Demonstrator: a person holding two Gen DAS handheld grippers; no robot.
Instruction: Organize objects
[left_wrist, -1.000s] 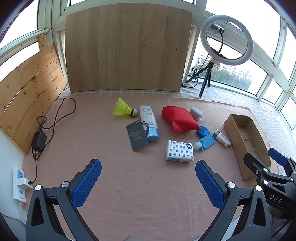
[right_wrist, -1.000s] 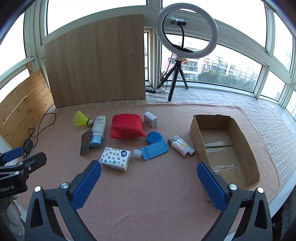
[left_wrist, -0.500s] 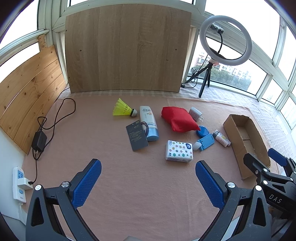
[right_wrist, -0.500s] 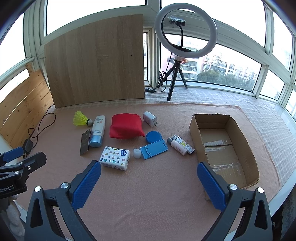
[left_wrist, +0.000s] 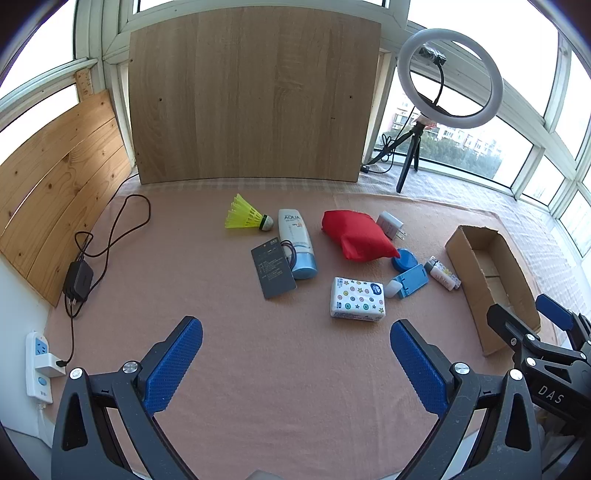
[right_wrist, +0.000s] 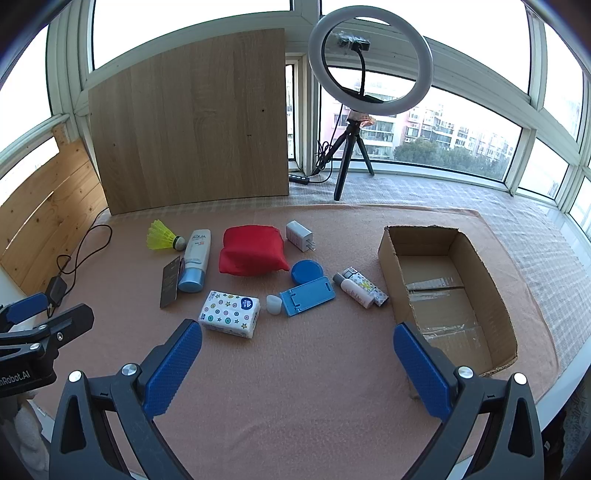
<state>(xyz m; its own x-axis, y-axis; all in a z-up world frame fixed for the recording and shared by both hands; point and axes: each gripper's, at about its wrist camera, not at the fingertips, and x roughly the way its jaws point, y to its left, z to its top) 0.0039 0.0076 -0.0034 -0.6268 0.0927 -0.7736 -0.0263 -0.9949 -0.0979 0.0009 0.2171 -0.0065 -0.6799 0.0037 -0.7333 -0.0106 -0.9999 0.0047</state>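
Jaws, left wrist view: left gripper (left_wrist: 295, 363) spread wide, blue pads with nothing between them, above bare pink mat (left_wrist: 280, 376)
Cluster, left wrist view: yellow shuttlecock (left_wrist: 246, 218) furthest back; AQUA tube (left_wrist: 296, 242) just beside it, its blue cap end touching the dark card (left_wrist: 273, 271); red pouch (left_wrist: 355, 235) with white charger (left_wrist: 390, 224) behind it; tissue pack (left_wrist: 357, 298) nearest the jaws
Box, left wrist view: cardboard box (left_wrist: 466, 273) open, at the mat's right edge, apart from the cluster
Other tool, left wrist view: right gripper (left_wrist: 532, 325) at the lower right, in front of the box; how far apart its jaws stand cannot be told here
Jaws, right wrist view: right gripper (right_wrist: 297, 363) wide apart, holding nothing
Small items, right wrist view: blue round tin (right_wrist: 307, 271) against the pouch; blue phone stand (right_wrist: 307, 296) in front of it; small white cap (right_wrist: 273, 305) between stand and tissue pack; two little bottles (right_wrist: 360, 287) near the box wall
Backdrop, right wrist view: ring light (right_wrist: 369, 62) on a tripod, wooden board (right_wrist: 192, 122) leaning at the window
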